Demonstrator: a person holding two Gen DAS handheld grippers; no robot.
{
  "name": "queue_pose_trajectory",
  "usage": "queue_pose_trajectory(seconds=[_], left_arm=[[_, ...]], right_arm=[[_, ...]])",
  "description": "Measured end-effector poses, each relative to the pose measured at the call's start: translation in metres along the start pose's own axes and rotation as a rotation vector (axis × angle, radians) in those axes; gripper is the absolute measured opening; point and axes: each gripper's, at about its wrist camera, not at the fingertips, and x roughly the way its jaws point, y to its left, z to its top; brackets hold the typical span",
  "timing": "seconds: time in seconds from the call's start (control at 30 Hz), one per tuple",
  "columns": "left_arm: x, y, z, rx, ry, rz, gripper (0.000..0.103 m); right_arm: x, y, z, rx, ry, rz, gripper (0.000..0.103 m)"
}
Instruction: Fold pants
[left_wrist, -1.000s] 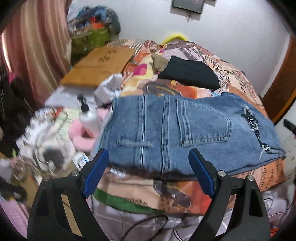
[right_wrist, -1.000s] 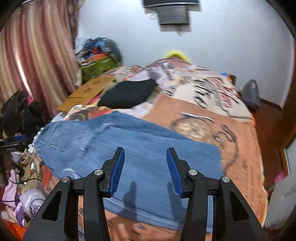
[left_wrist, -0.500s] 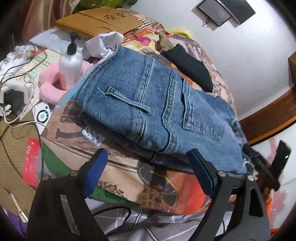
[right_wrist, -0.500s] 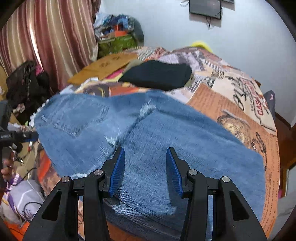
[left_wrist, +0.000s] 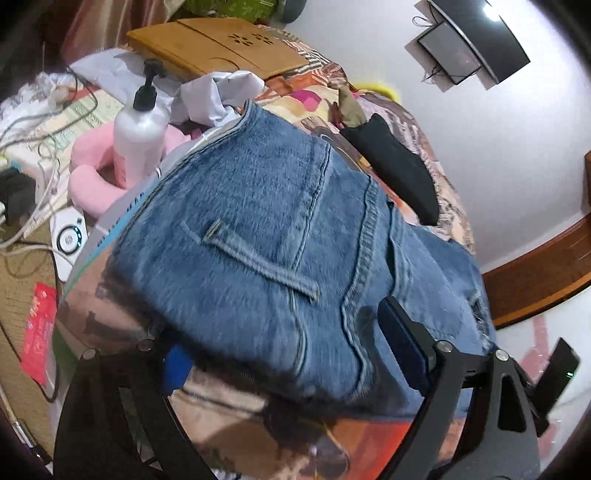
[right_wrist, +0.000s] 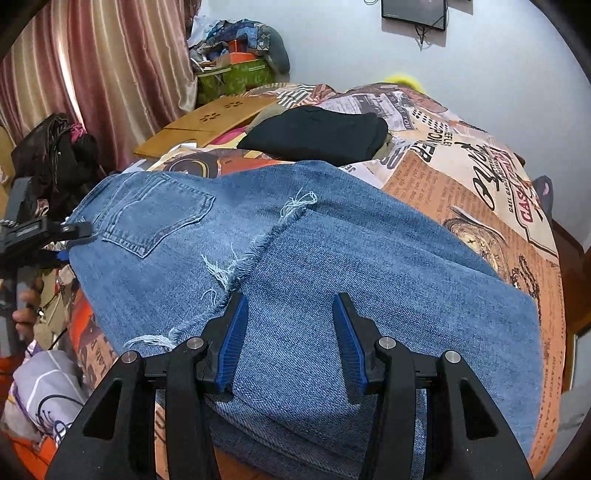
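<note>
Blue denim pants (left_wrist: 258, 206) lie folded on the printed bed cover (right_wrist: 461, 166), back pocket up, the frayed hem (right_wrist: 255, 251) lying across the middle. My left gripper (left_wrist: 280, 332) is at the waistband corner. Its jaws are closing: one finger (left_wrist: 177, 365) sits below the denim edge and the other finger (left_wrist: 402, 347) above it, so the pants' edge is between them with no pad pressing. My right gripper (right_wrist: 291, 300) stands open just over the folded leg, beside the frayed hem. The left gripper (right_wrist: 55, 236) also shows at the waistband in the right wrist view.
A folded black garment (right_wrist: 317, 133) and a wooden lap tray (right_wrist: 207, 125) lie further up the bed. Beside the bed are a white pump bottle (left_wrist: 138, 136), a pink cushion (left_wrist: 88, 184), cables and a small white device (left_wrist: 68, 236). A hand (right_wrist: 26, 317) shows at the left.
The left gripper has sunk and rolled toward the waistband, and one finger has slipped under the denim edge. The right gripper moved over to the frayed hem, then held still.
</note>
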Motion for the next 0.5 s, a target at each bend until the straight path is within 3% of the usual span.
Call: queue_pose_trajectory(seconds=[0.07, 0.23, 0.27, 0.33, 0.5], left_arm=[[0.004, -0.012, 0.002, 0.08, -0.022, 0.107, 0.071], [-0.002, -0.049, -0.001, 0.291, -0.072, 0.228, 0.04], [-0.006, -0.057, -0.001, 0.339, -0.097, 0.266, 0.026], [-0.012, -0.07, 0.002, 0.391, -0.12, 0.289, 0.026], [-0.025, -0.079, 0.011, 0.394, -0.148, 0.284, 0.025]], right_arm=[[0.0, -0.001, 0.0, 0.006, -0.002, 0.006, 0.045], [0.0, -0.002, -0.001, 0.02, -0.008, 0.014, 0.045], [-0.001, -0.002, -0.001, 0.023, -0.009, 0.016, 0.045], [-0.001, -0.003, 0.0, 0.026, -0.011, 0.019, 0.045], [-0.005, -0.005, -0.001, 0.049, -0.011, 0.043, 0.045]])
